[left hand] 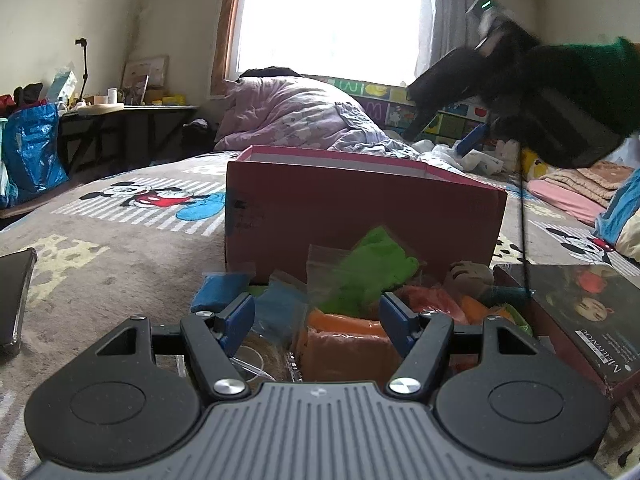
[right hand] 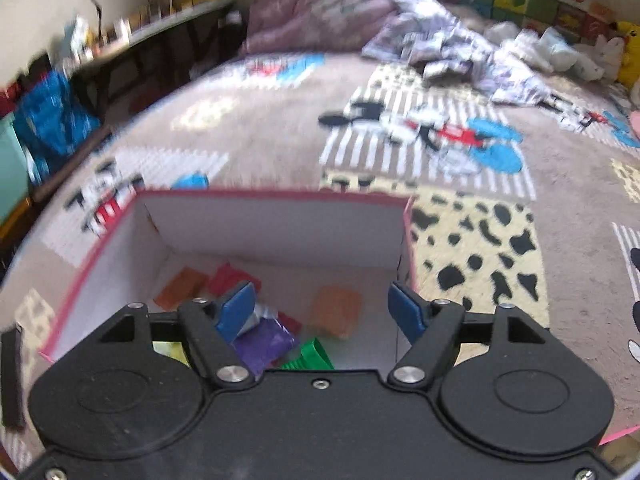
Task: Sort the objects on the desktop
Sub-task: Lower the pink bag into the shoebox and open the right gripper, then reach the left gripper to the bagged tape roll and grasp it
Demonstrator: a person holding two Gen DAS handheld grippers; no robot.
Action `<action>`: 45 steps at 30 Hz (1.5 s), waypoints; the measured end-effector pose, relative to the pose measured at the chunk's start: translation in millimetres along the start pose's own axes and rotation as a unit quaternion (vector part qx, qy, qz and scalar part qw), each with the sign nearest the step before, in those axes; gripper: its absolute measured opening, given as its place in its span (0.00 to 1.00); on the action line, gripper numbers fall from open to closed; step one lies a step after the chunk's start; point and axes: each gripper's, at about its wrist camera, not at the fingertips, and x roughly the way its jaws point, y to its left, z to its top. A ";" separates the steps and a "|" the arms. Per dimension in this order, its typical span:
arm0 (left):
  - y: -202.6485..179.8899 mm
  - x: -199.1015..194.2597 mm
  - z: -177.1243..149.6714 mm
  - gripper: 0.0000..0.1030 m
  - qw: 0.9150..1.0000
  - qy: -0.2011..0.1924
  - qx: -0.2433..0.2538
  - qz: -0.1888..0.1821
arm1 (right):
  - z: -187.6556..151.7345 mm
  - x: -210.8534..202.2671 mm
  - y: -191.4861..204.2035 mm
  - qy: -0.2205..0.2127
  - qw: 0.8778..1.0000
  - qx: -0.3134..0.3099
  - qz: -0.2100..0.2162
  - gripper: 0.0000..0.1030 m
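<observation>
A pink-red cardboard box (left hand: 360, 216) stands on the patterned bed cover. In front of it lies a pile of small bagged items: a green one (left hand: 372, 276), an orange one (left hand: 344, 344), a blue one (left hand: 220, 290). My left gripper (left hand: 316, 316) is open and empty, low over the pile. In the right wrist view my right gripper (right hand: 324, 308) is open and empty above the box's white inside (right hand: 280, 232), which holds orange (right hand: 336, 312), red (right hand: 230, 278), purple (right hand: 264, 342) and green (right hand: 308, 356) items. The right gripper and its hand show in the left view (left hand: 520, 80).
A dark printed box (left hand: 580, 312) lies right of the pile. A dark flat device (left hand: 14, 300) lies at the left. A lilac duvet (left hand: 296, 116), soft toys (right hand: 600, 56) and folded blankets (left hand: 576, 184) sit farther back. A blue bag (left hand: 32, 148) and a desk (left hand: 132, 116) stand at the left.
</observation>
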 end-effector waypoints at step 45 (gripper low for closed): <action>35.8 5.8 -17.6 0.53 0.996 0.087 0.006 0.033 | -253.4 -86.8 16.4 -0.037 0.998 0.022 0.055 0.76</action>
